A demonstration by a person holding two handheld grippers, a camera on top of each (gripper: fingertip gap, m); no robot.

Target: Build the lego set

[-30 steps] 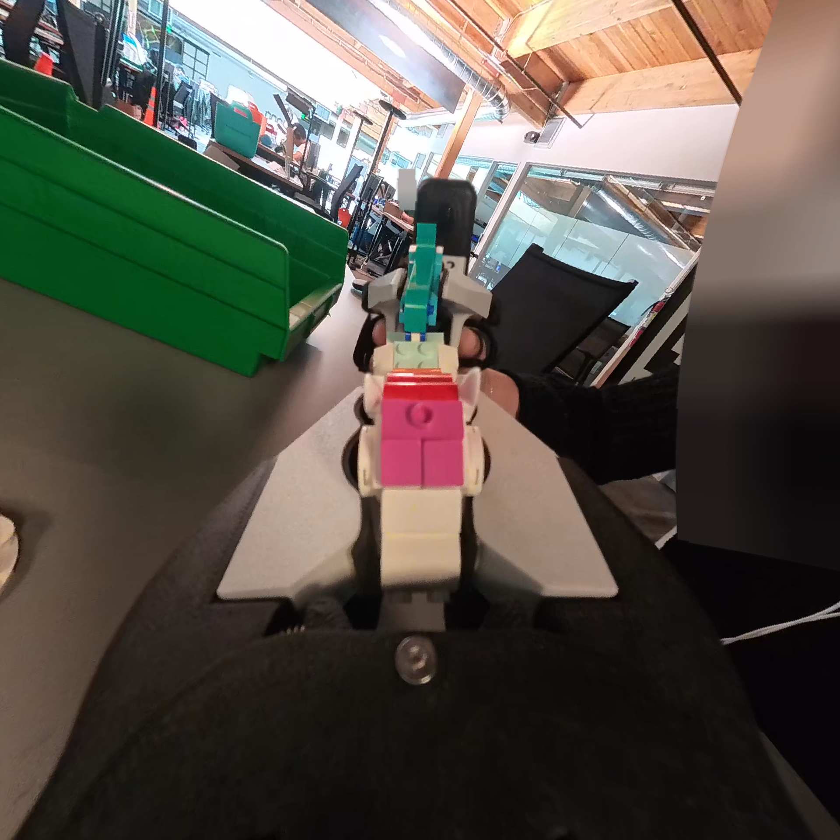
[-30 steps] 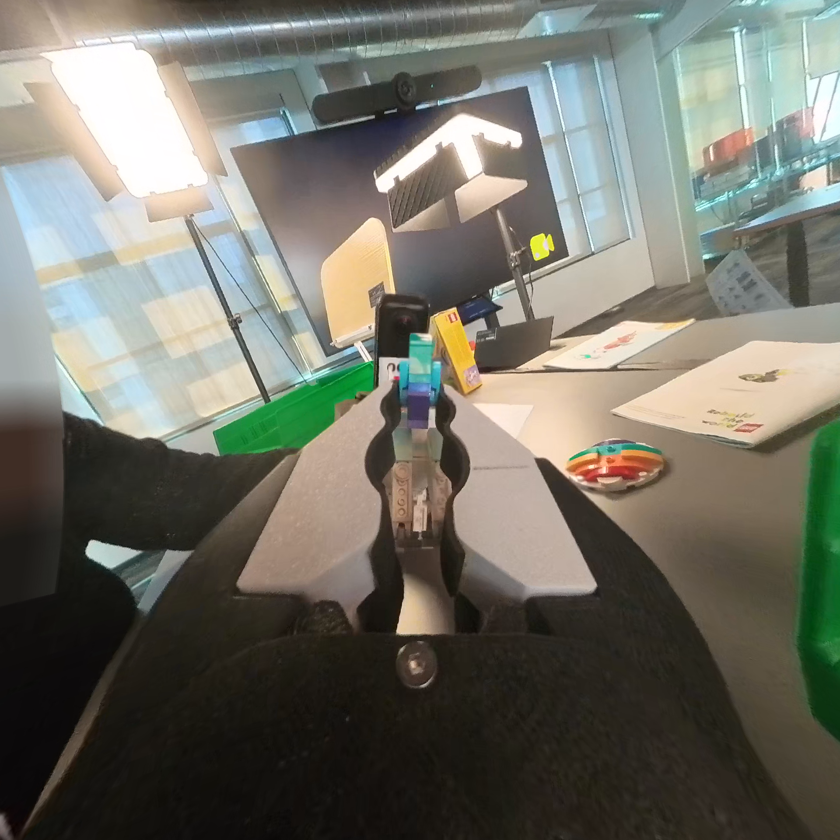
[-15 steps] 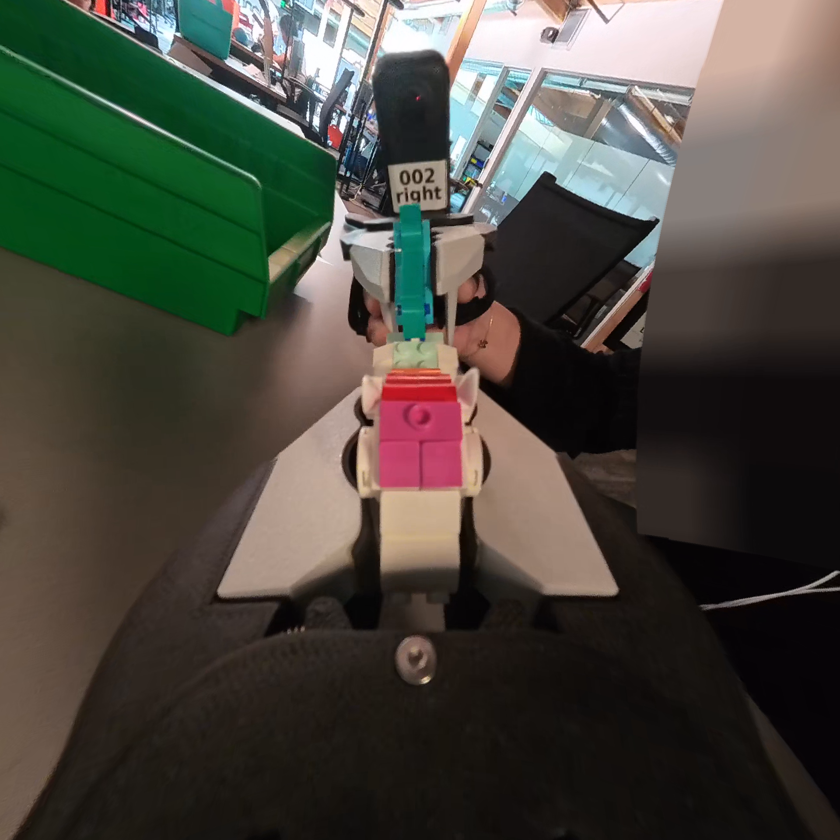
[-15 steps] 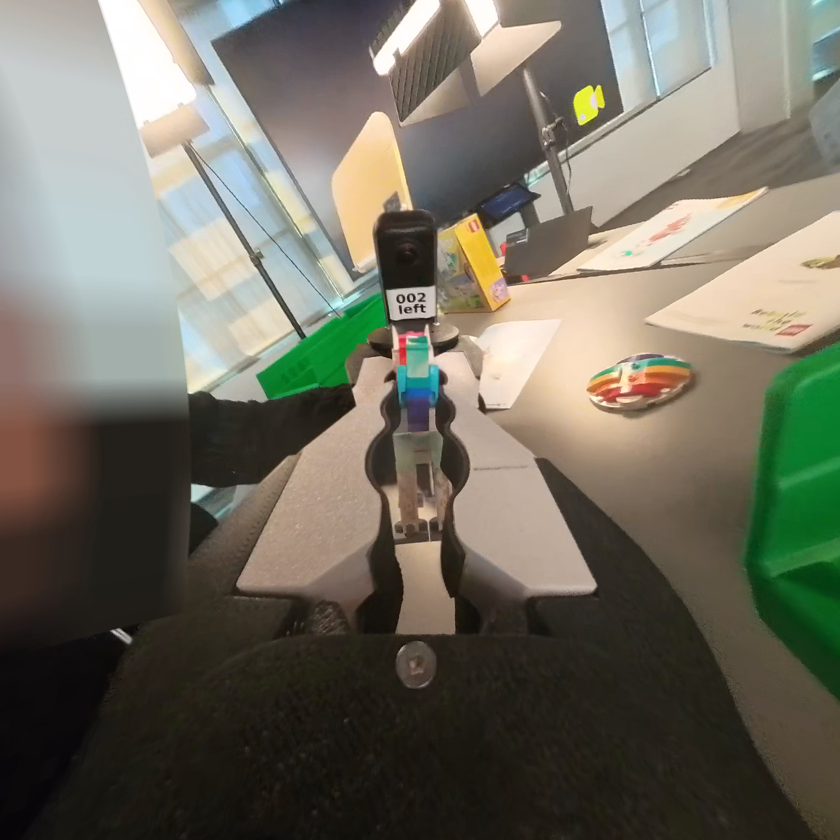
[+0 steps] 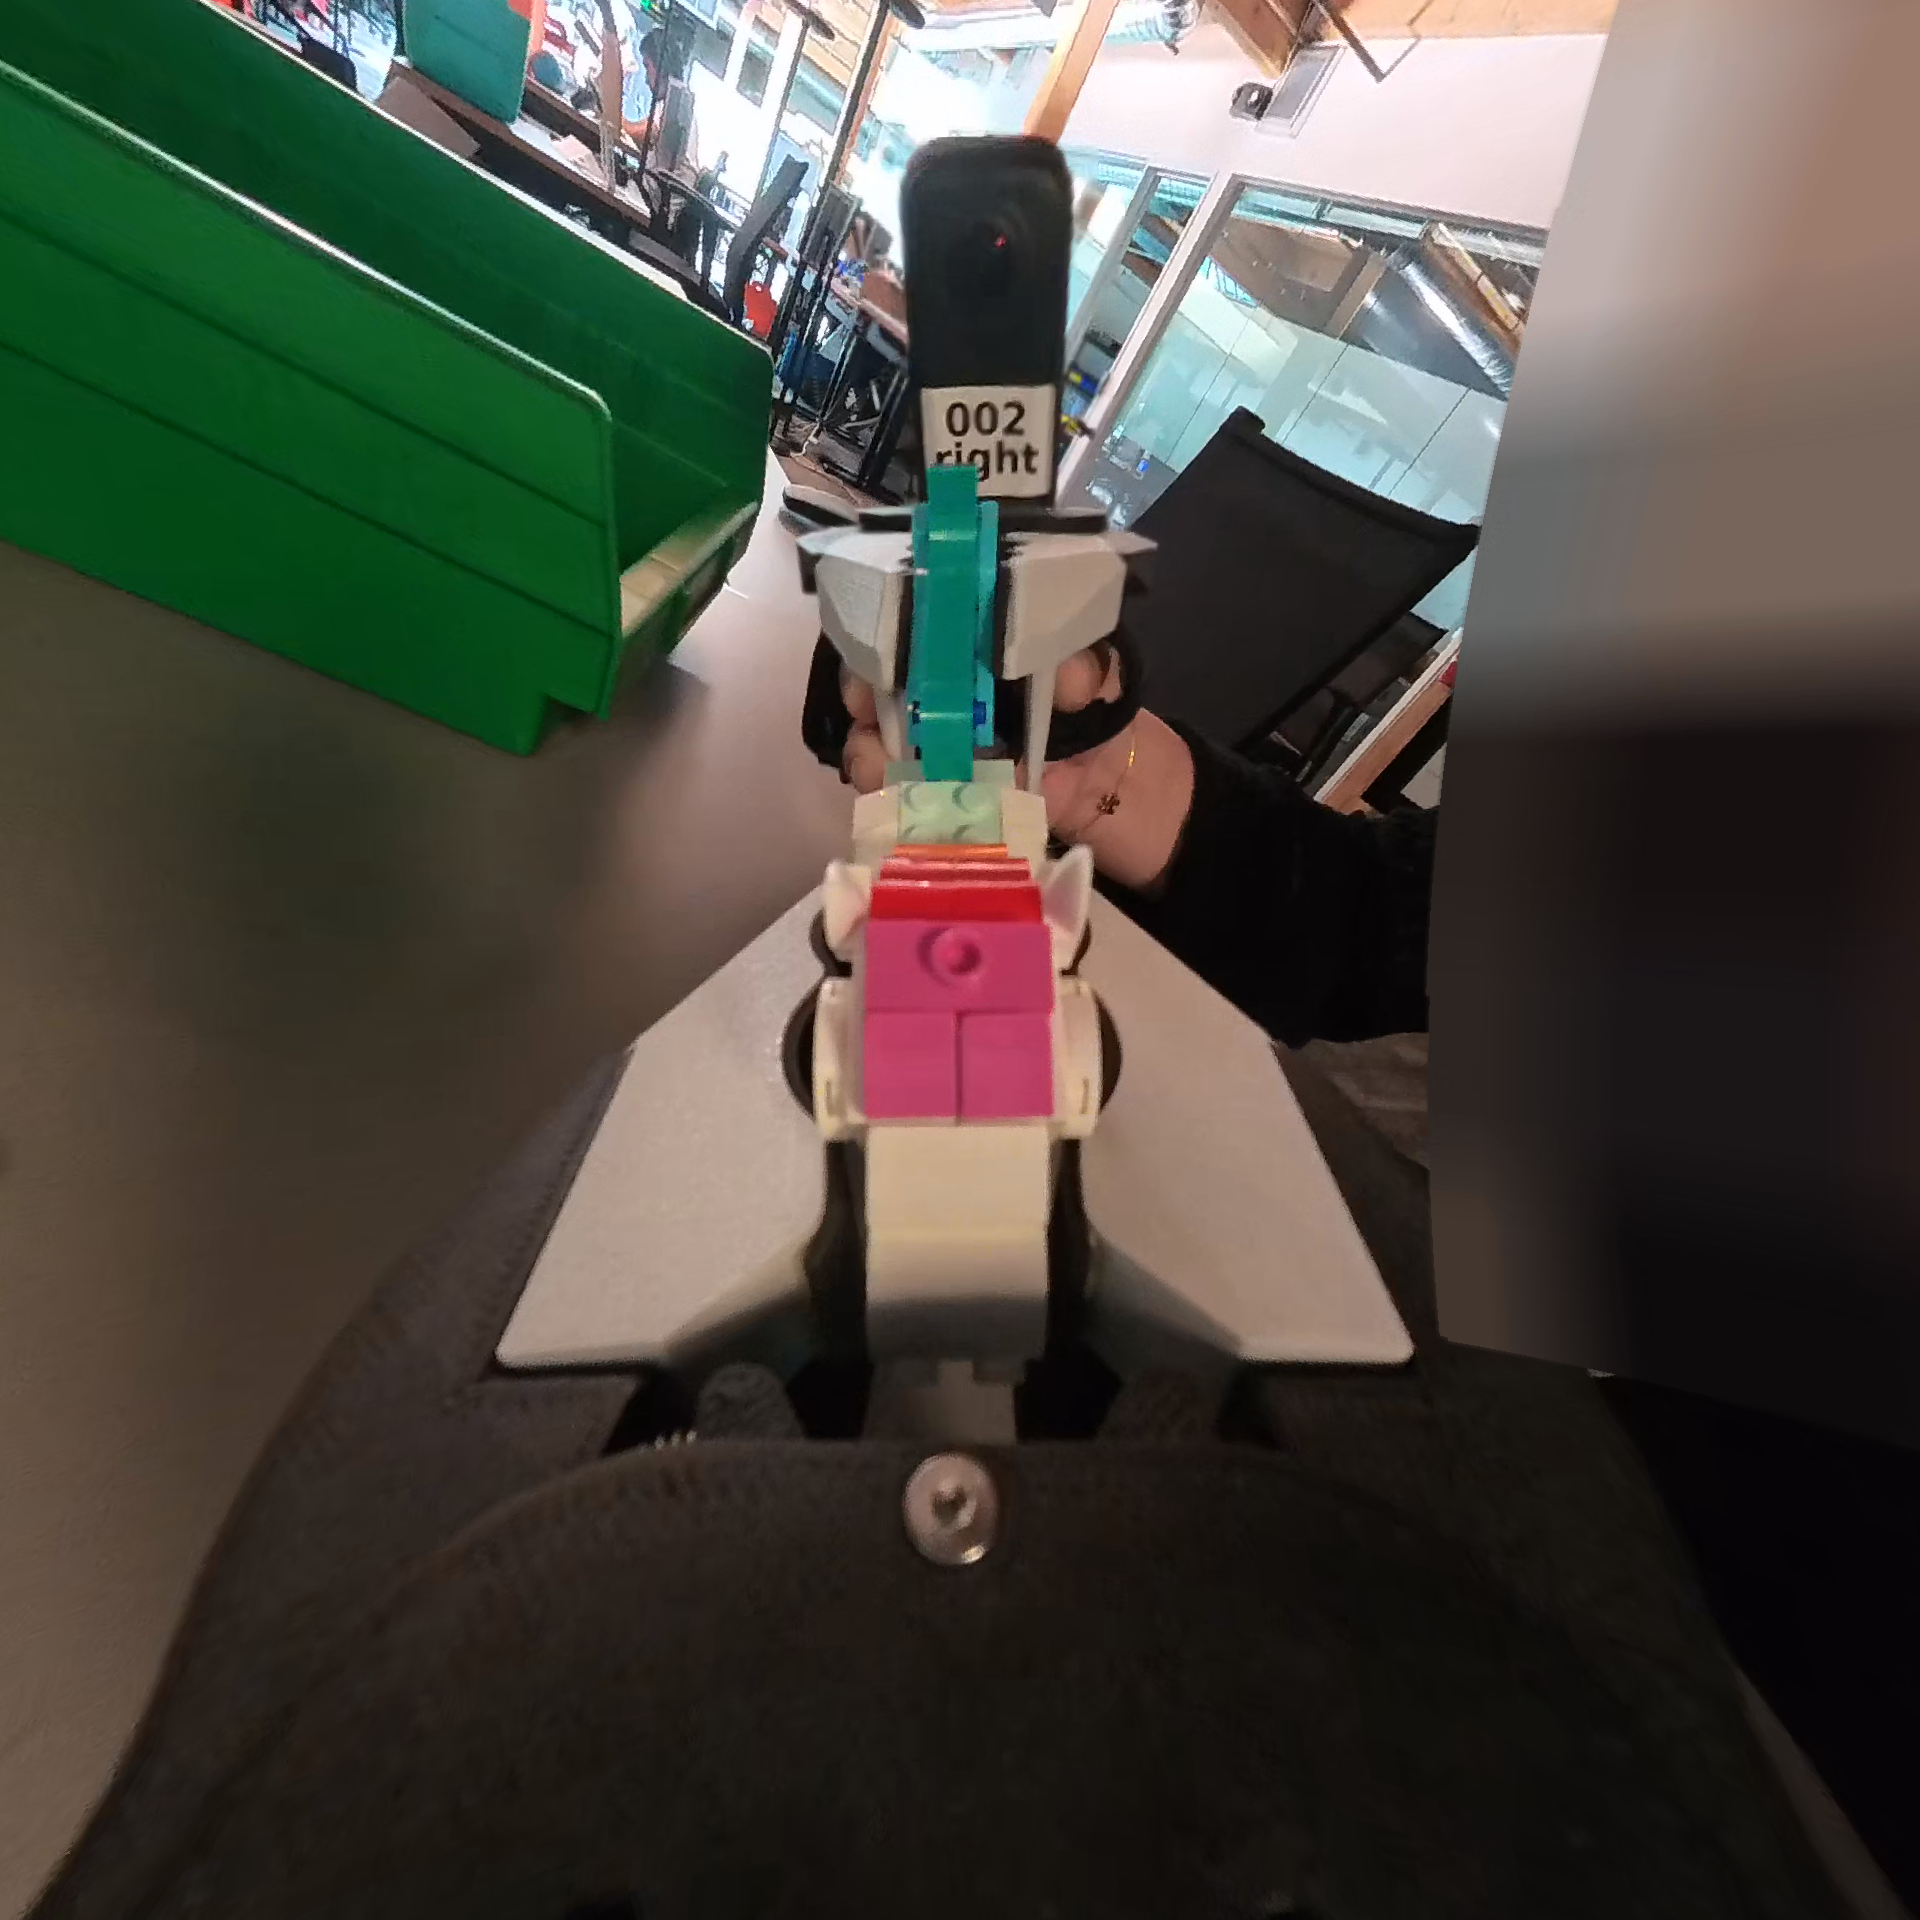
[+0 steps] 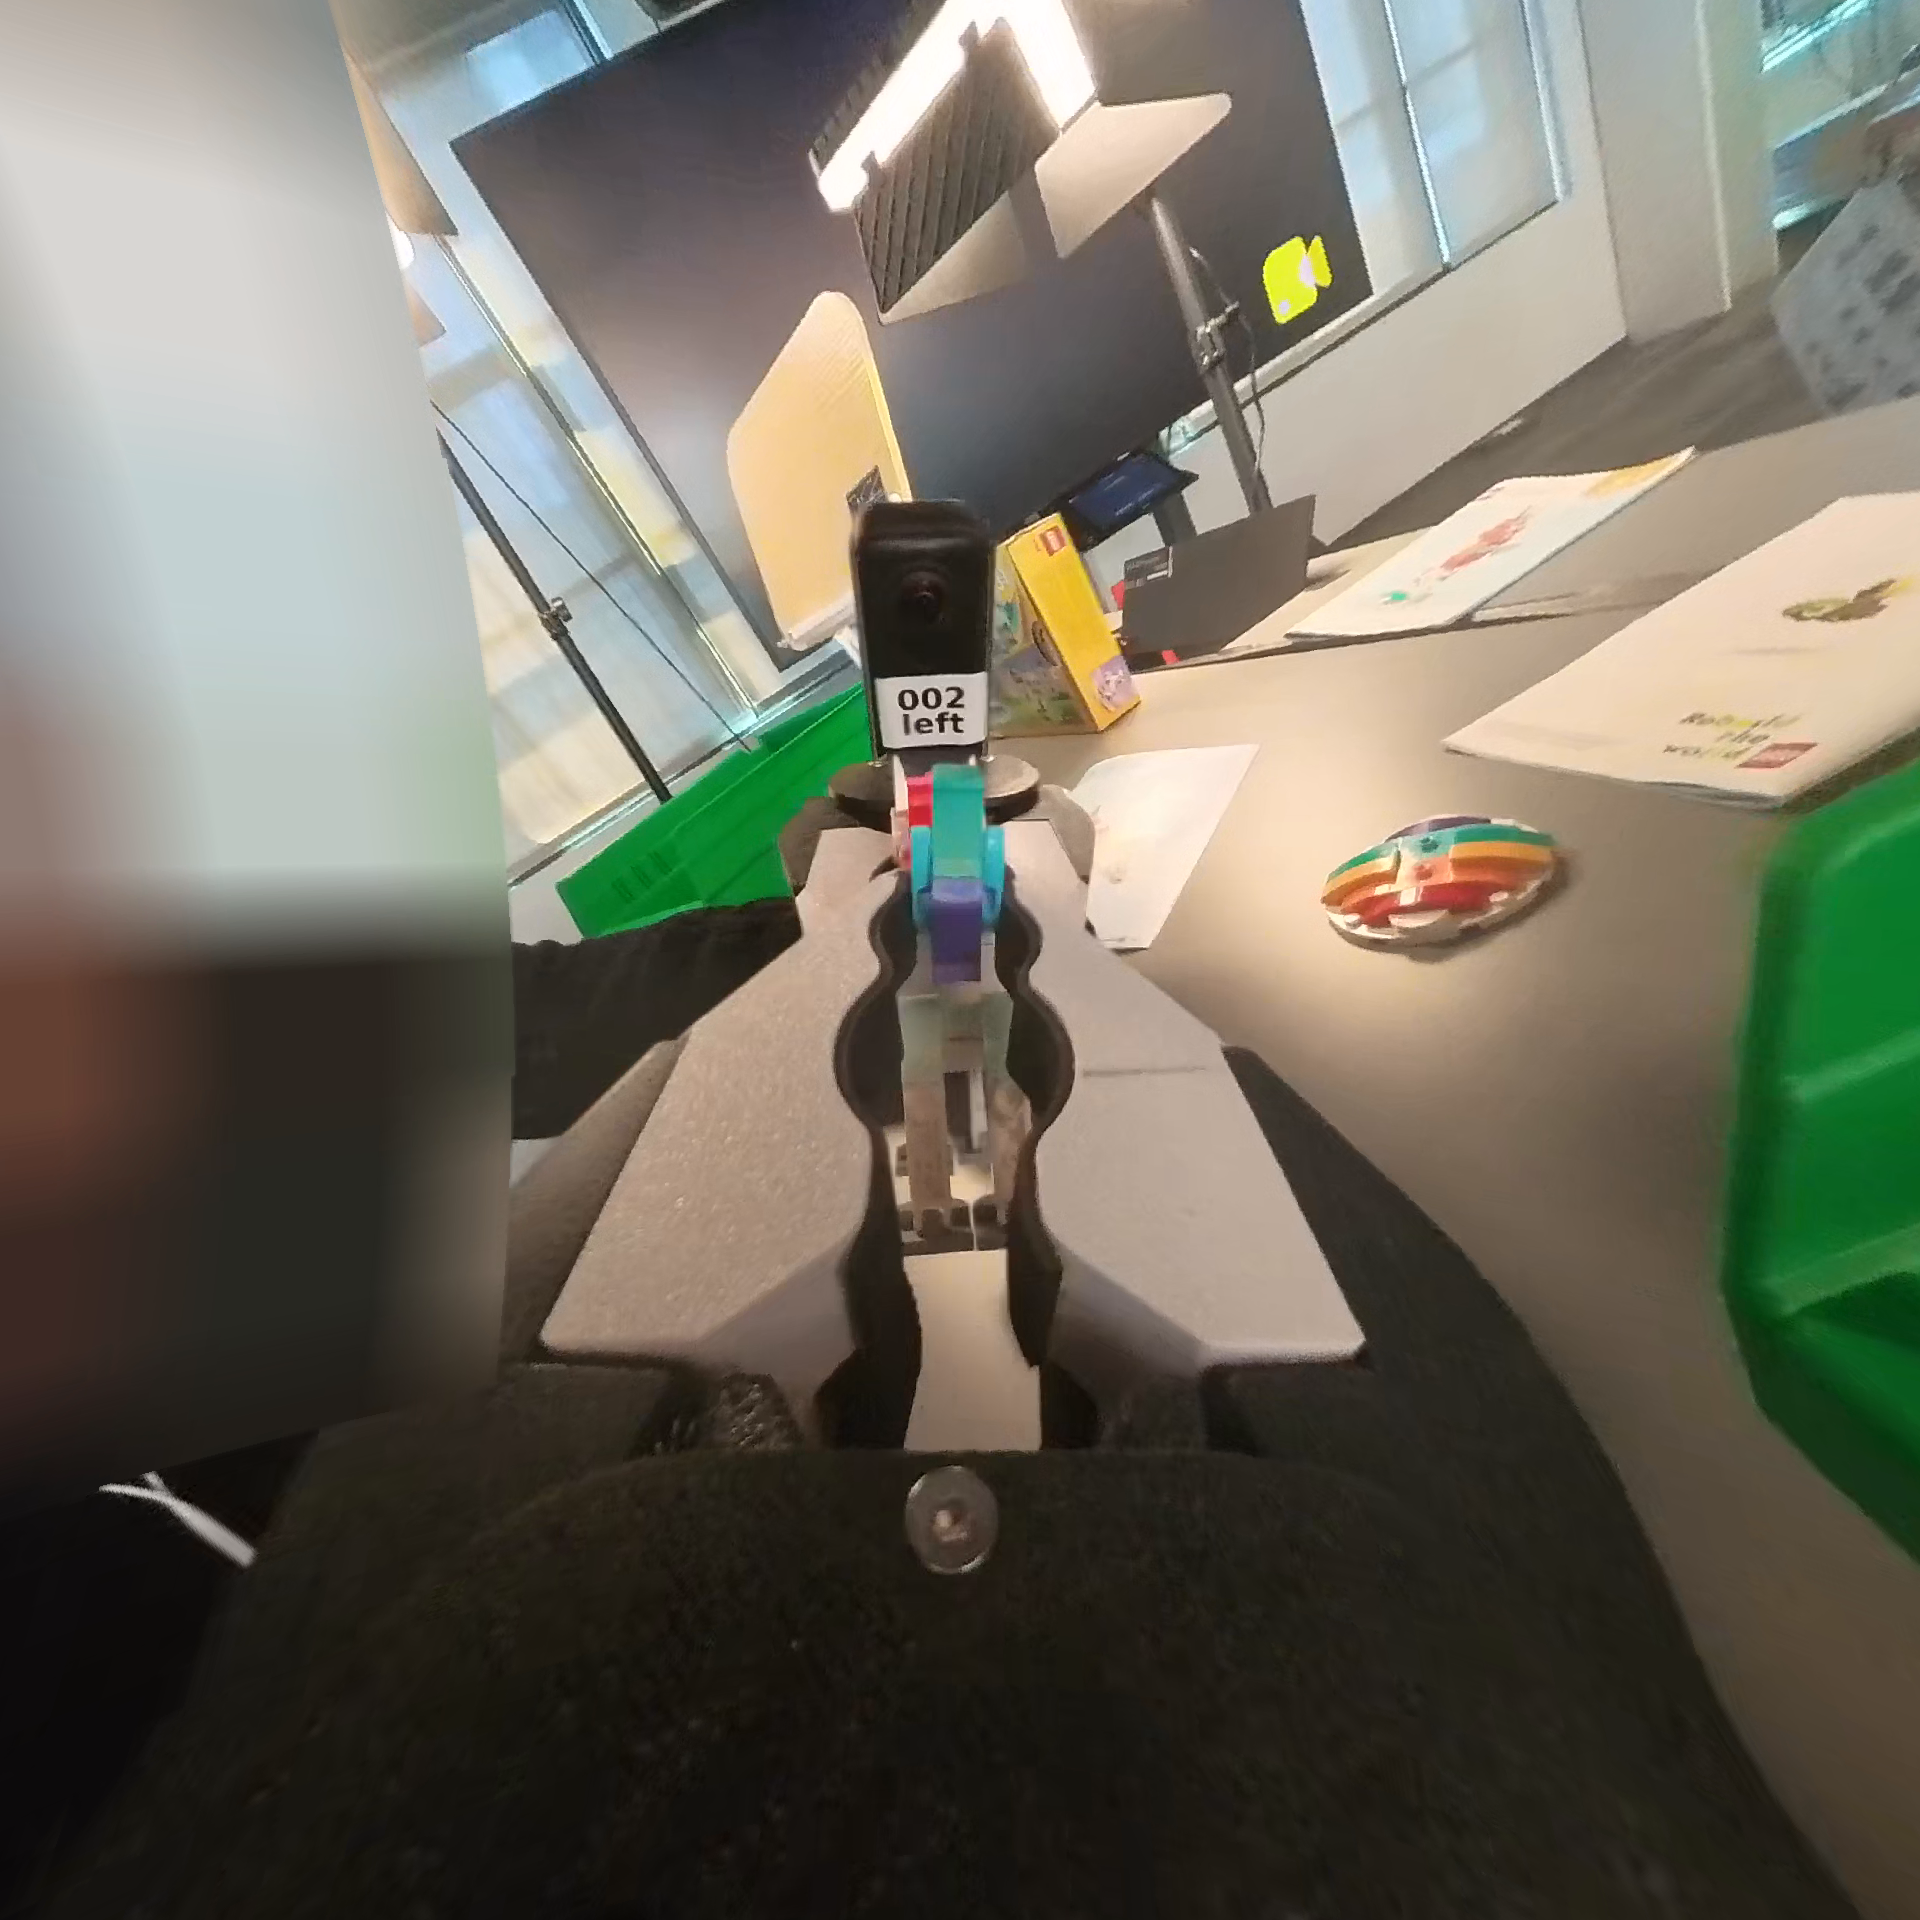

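My left gripper is shut on a white lego model with magenta and red bricks on top. It is held above the grey table. My right gripper faces it, shut on a teal piece. The teal piece's lower end touches the pale green plate at the model's far end. In the right wrist view my right gripper grips the teal piece, which has purple and pale green parts. The left gripper's black camera stands just beyond.
A green bin stands at the back left of the table, and another green bin is close on the right. A rainbow lego disc, booklets, a paper sheet and a yellow box lie on the table. Only a small space, under 4 cm, lies between the two pairs of fingers.
Both grippers have tilted and drawn a little closer, so each sees the other's camera squarely. The teal piece stays against the model's pale green end. Both grips are unchanged.
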